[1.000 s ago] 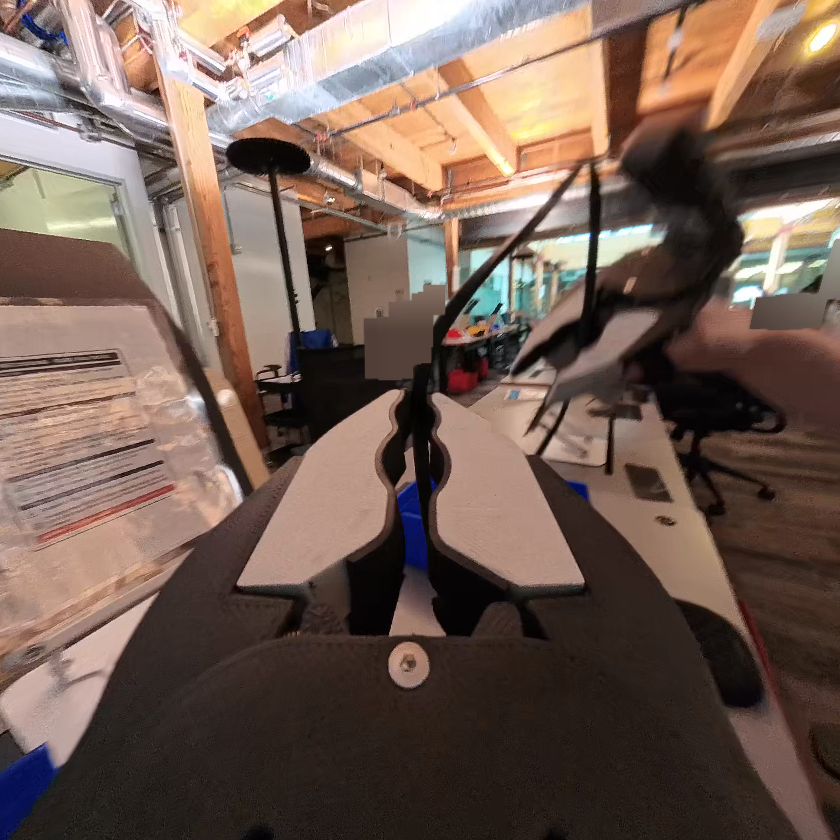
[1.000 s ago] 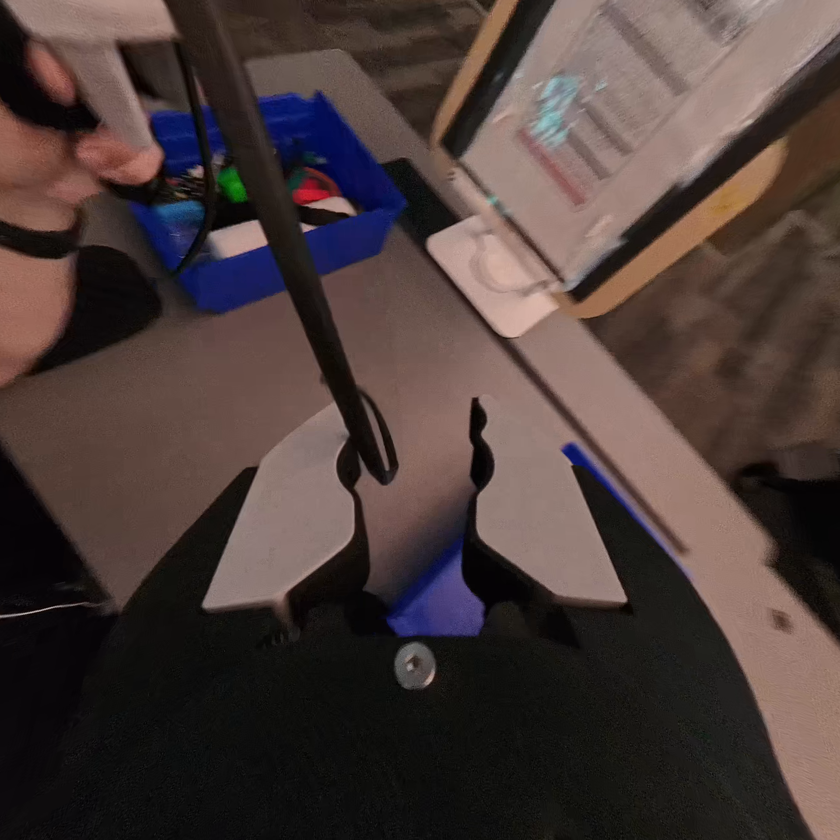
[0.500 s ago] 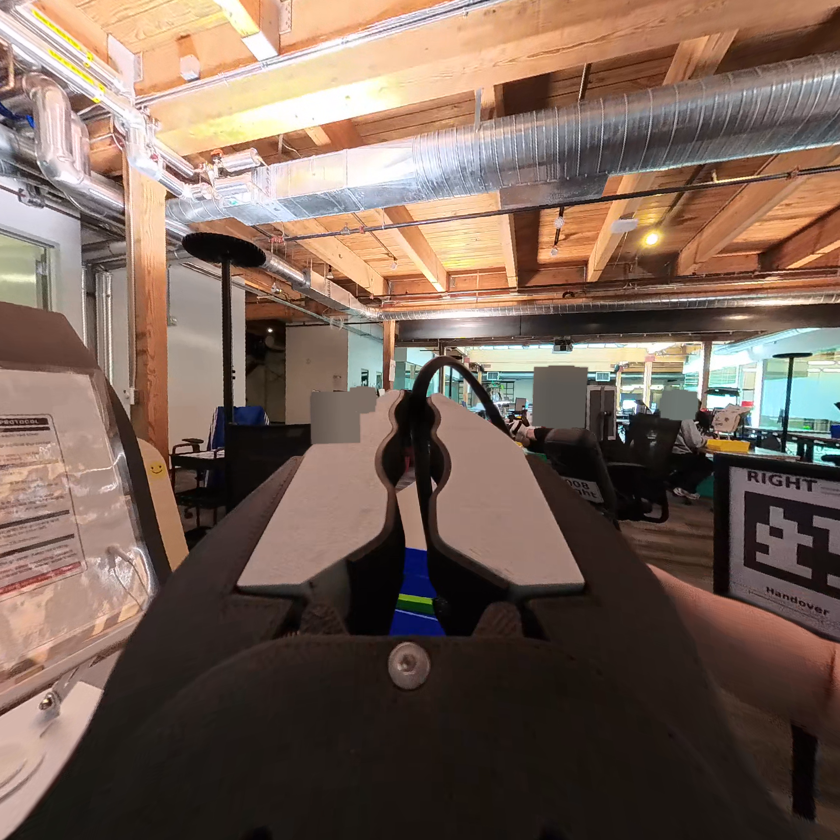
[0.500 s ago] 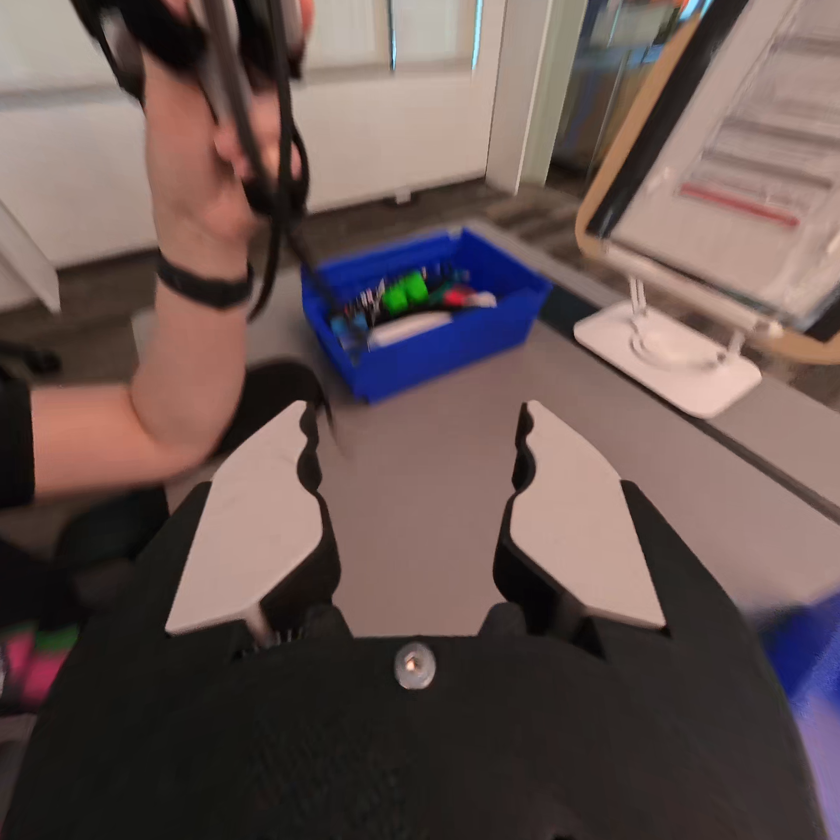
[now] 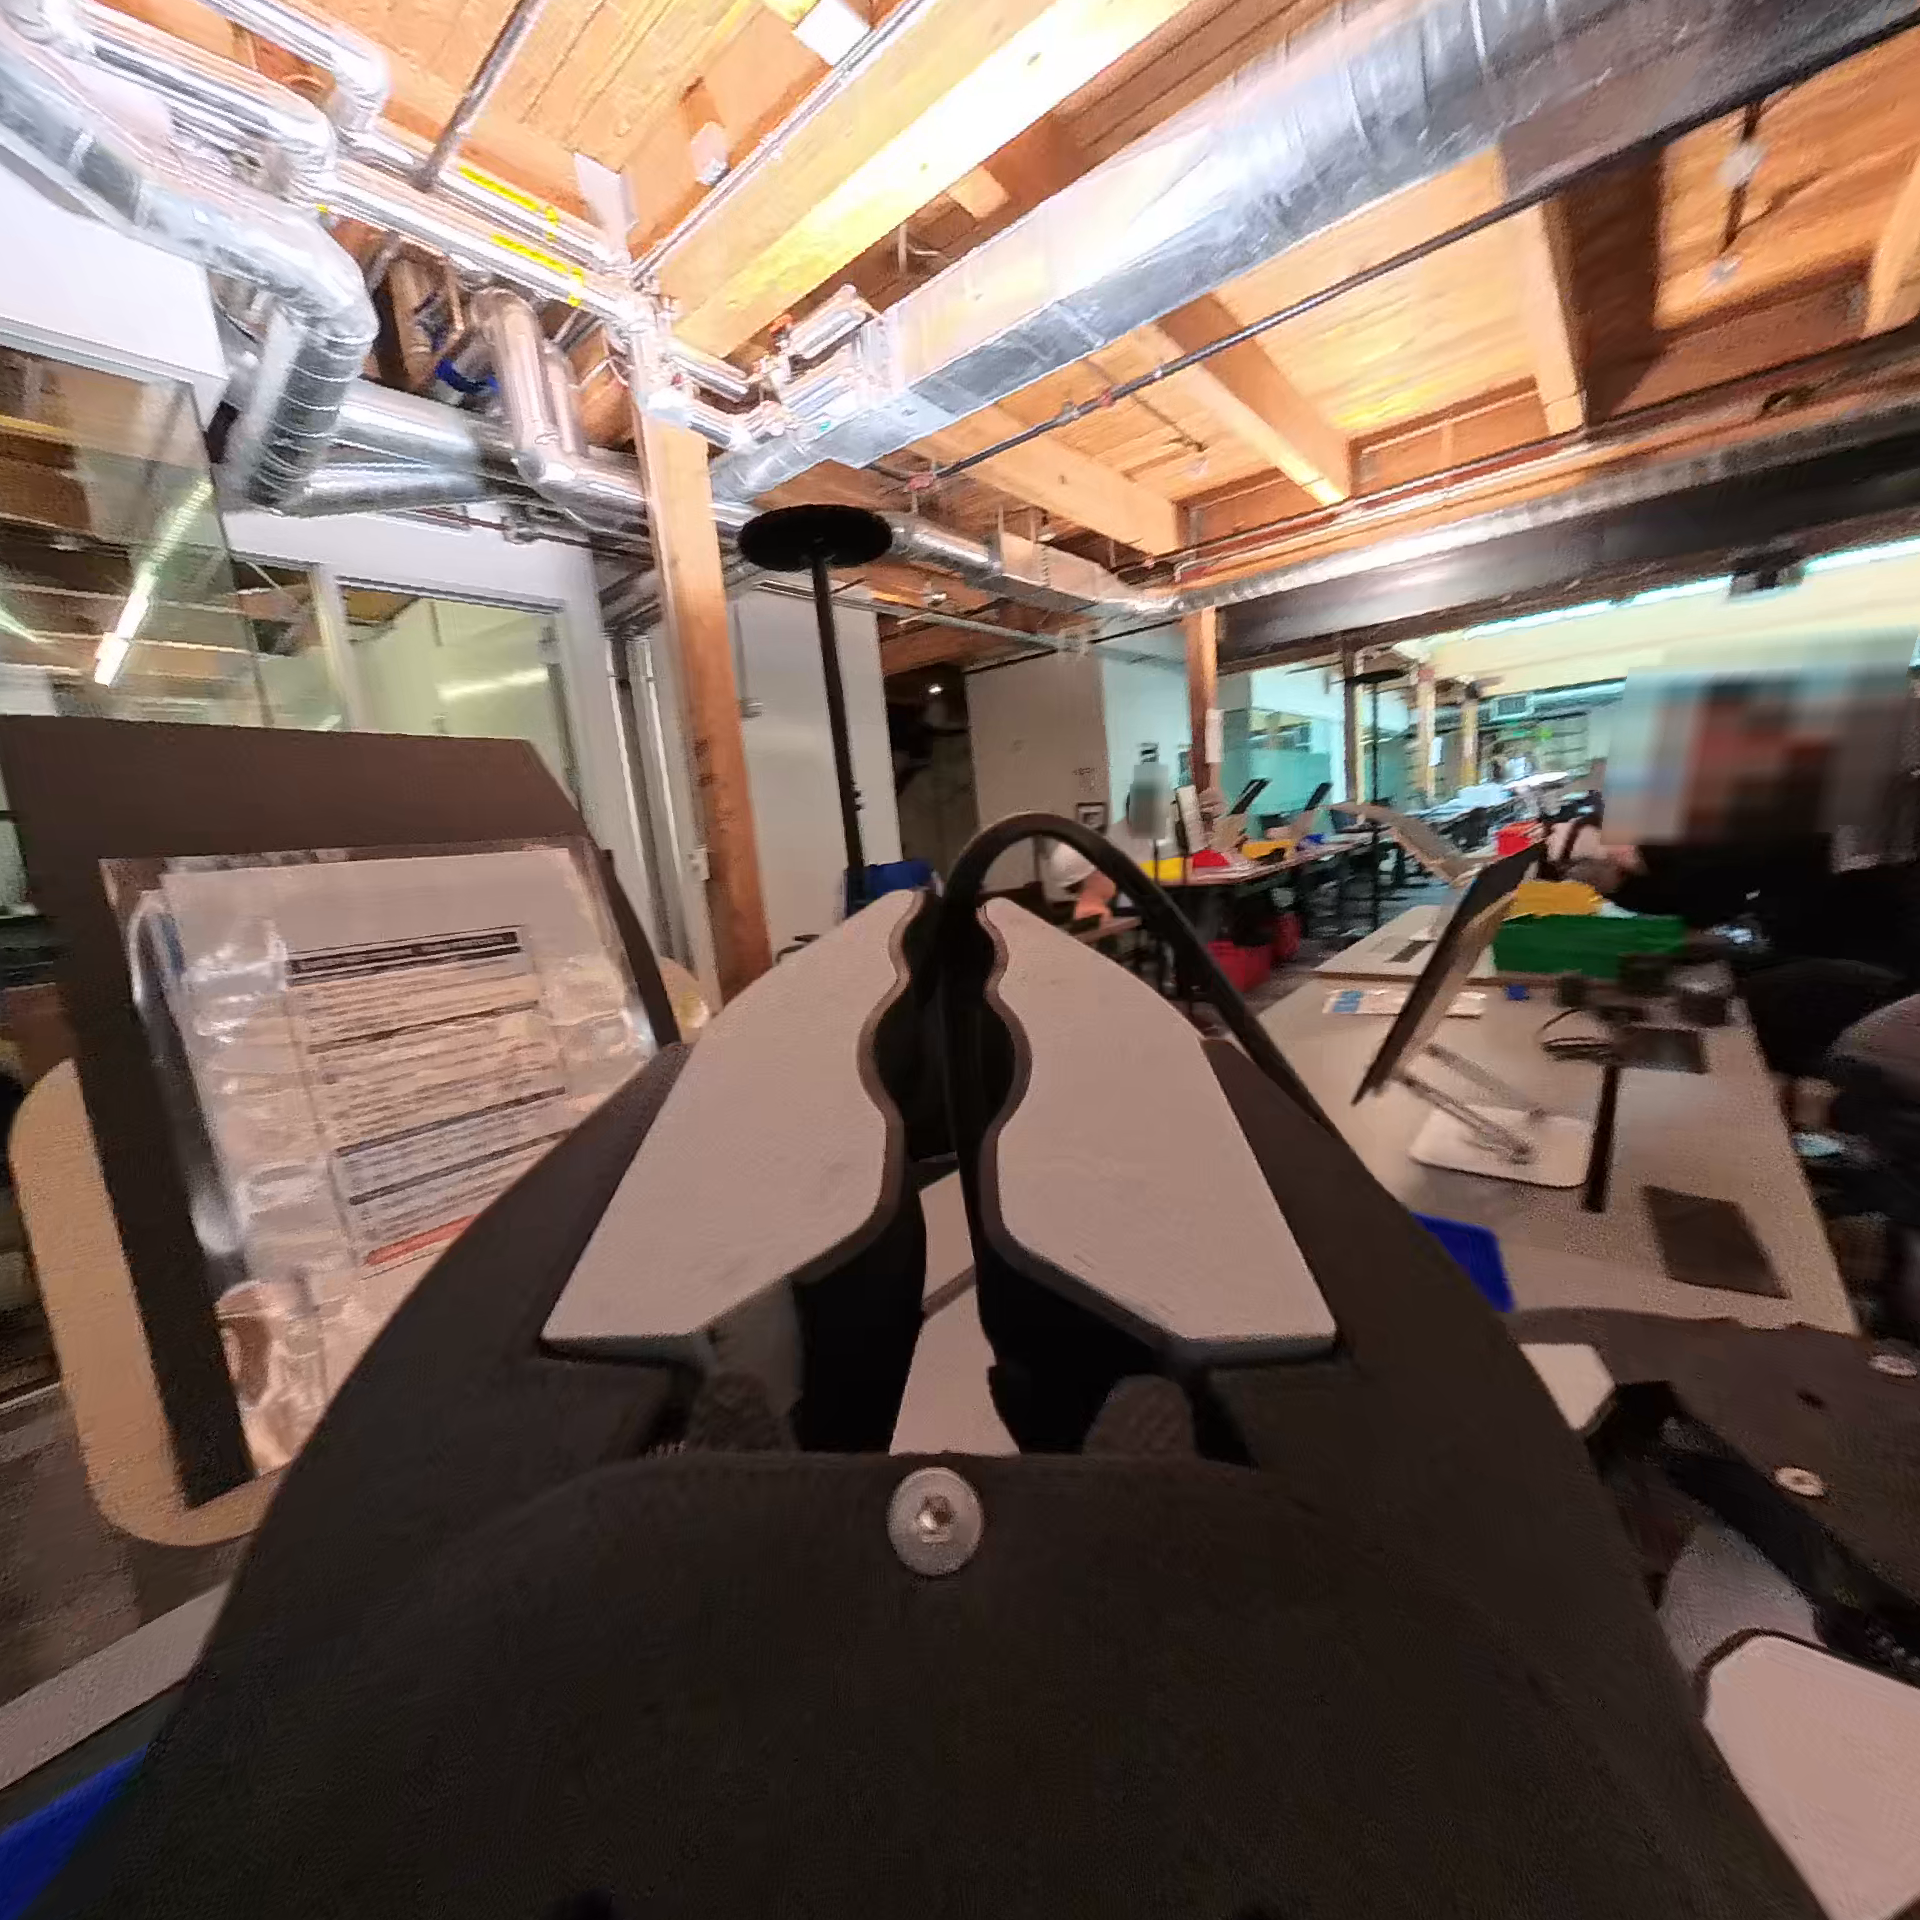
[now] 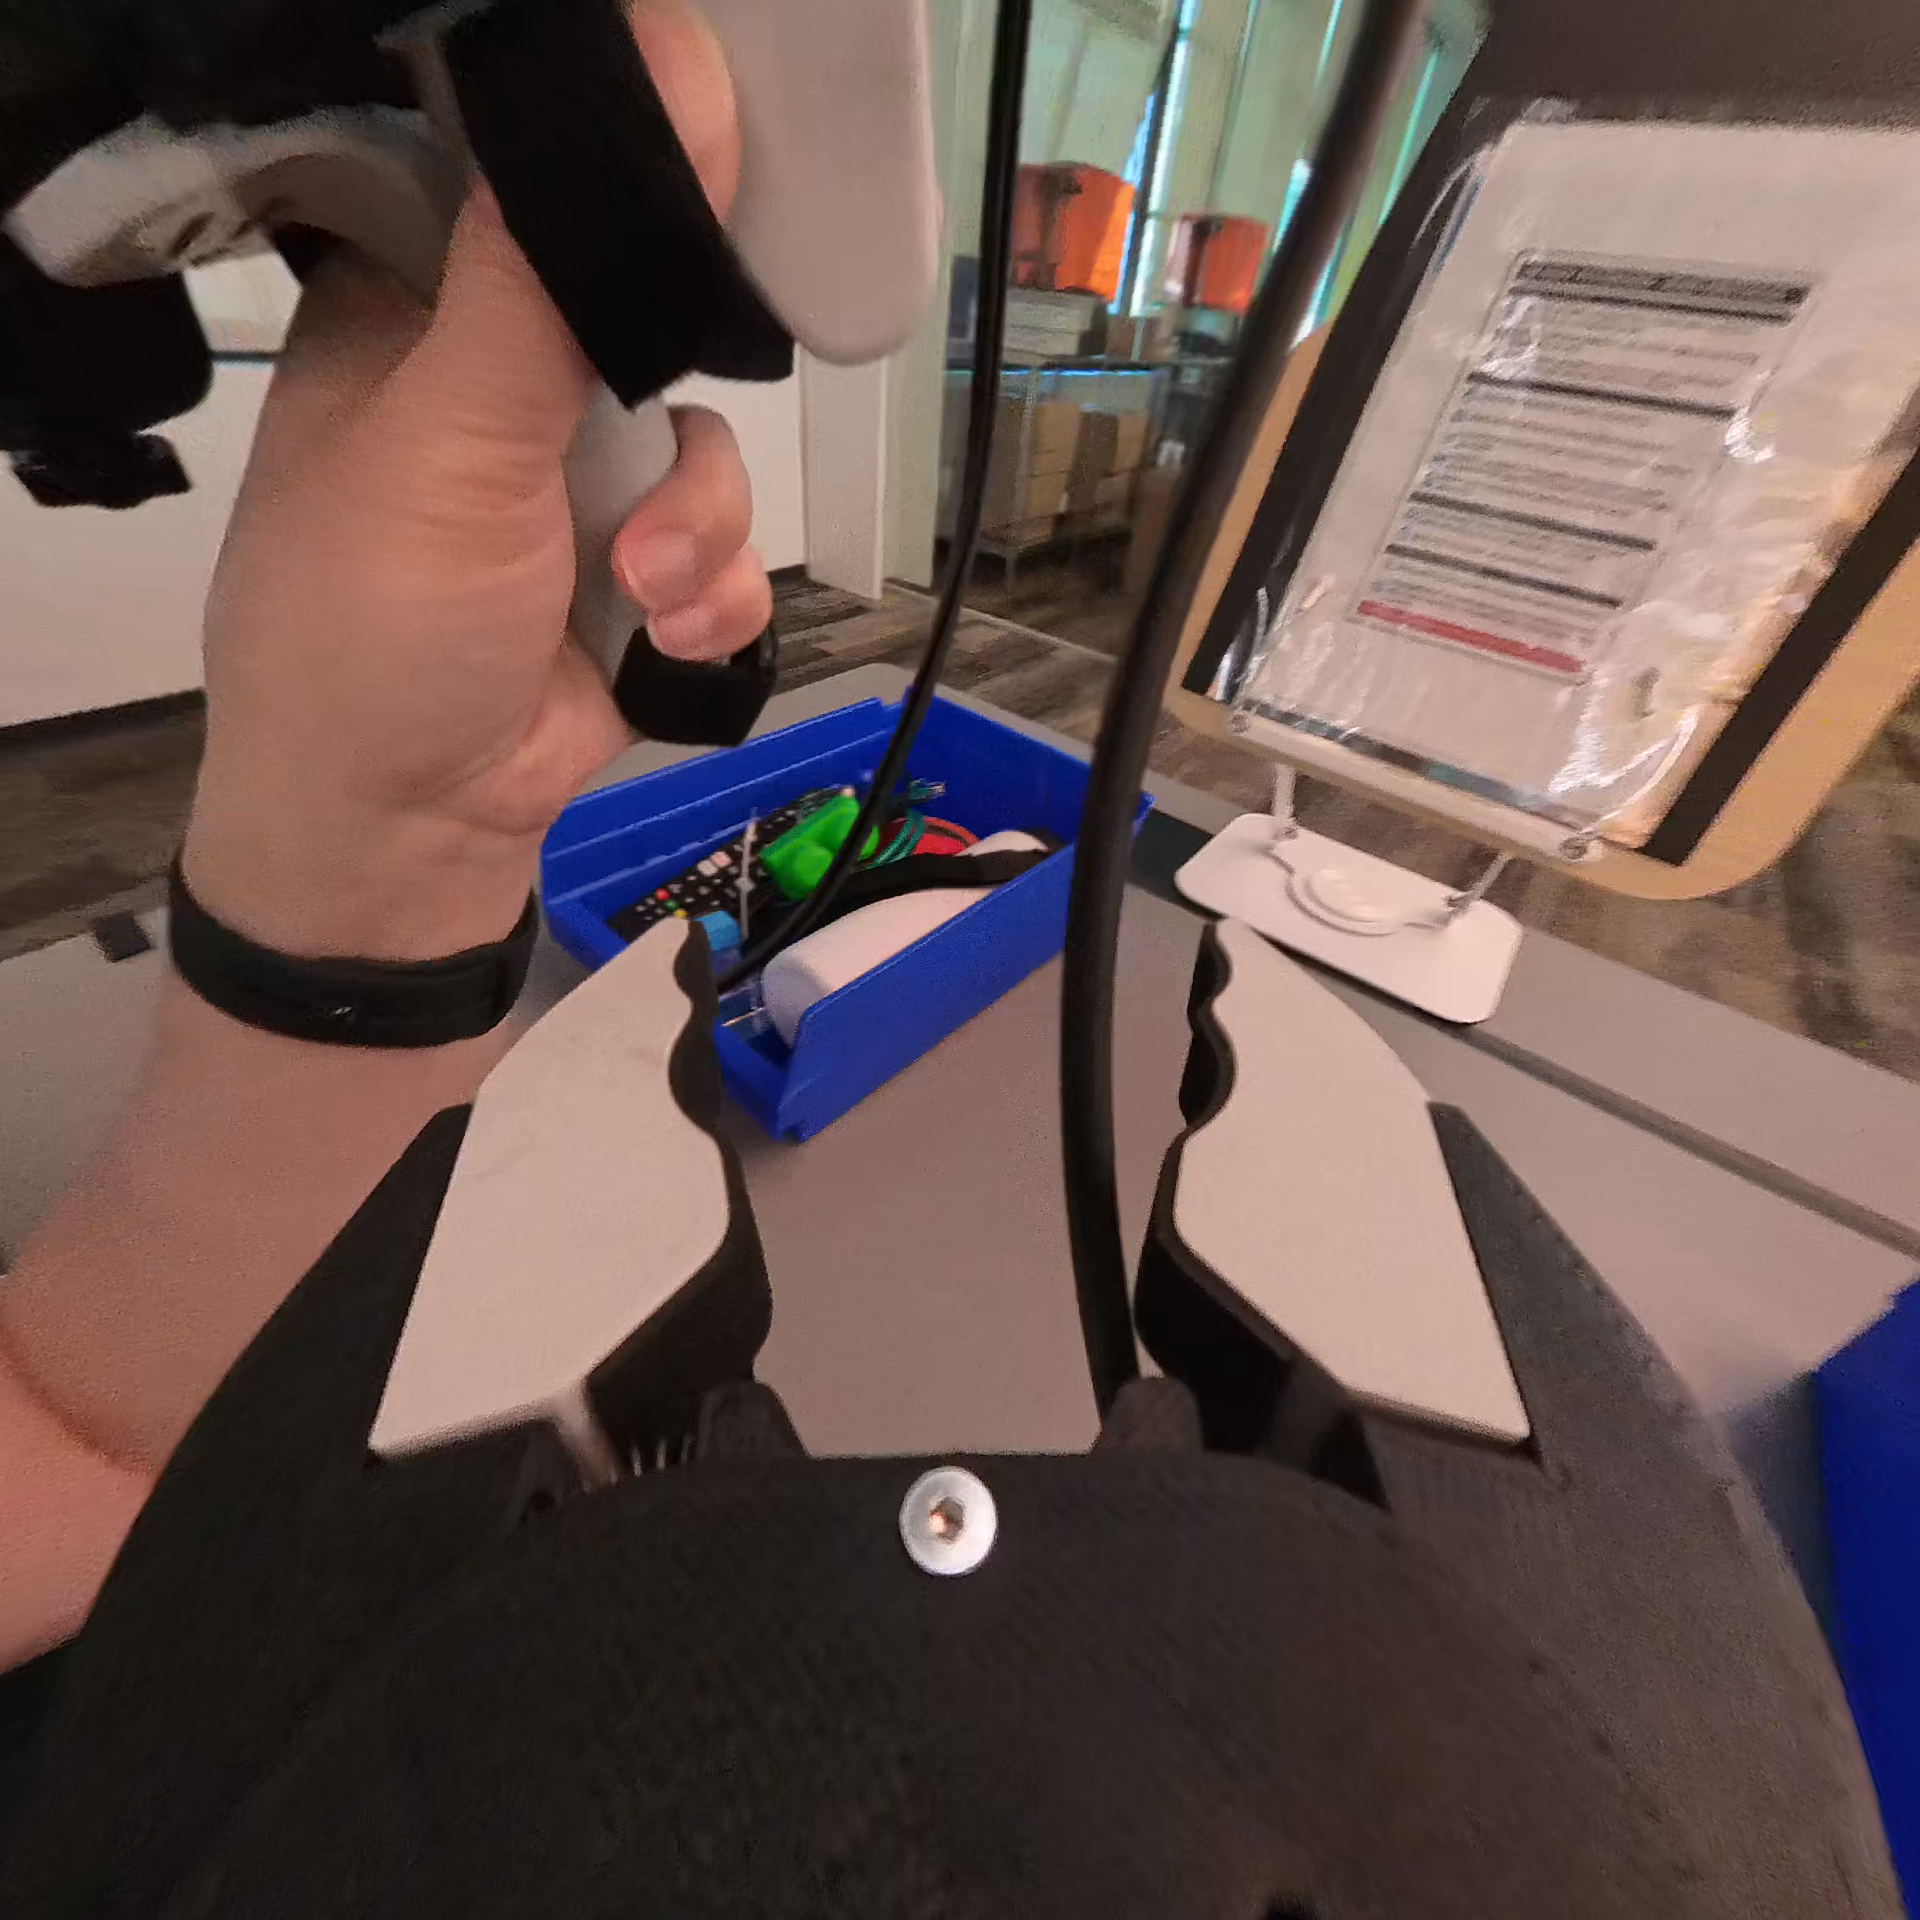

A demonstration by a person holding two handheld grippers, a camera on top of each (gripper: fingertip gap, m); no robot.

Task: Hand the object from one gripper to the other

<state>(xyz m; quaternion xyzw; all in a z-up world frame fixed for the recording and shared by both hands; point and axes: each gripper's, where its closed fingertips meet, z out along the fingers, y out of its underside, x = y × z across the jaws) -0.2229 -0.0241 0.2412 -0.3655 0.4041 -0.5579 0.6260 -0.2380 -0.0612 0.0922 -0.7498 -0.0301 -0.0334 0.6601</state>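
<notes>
Clearly the black cable is the thing being passed: we have it pinched between the closed fingers of our left gripper, with a loop arching out past the fingertips and off to their right. In the right wrist view a length of that cable hangs down through the gap of our right gripper, whose fingers stand spread apart and, as far as the blur lets us judge, touch it nowhere; the strand runs nearer the right finger than the left. To do this step well we should centre the strand between the pads, close firmly, and only then loosen the left. Beyond the fingertips sits a blue bin on the grey table.
</notes>
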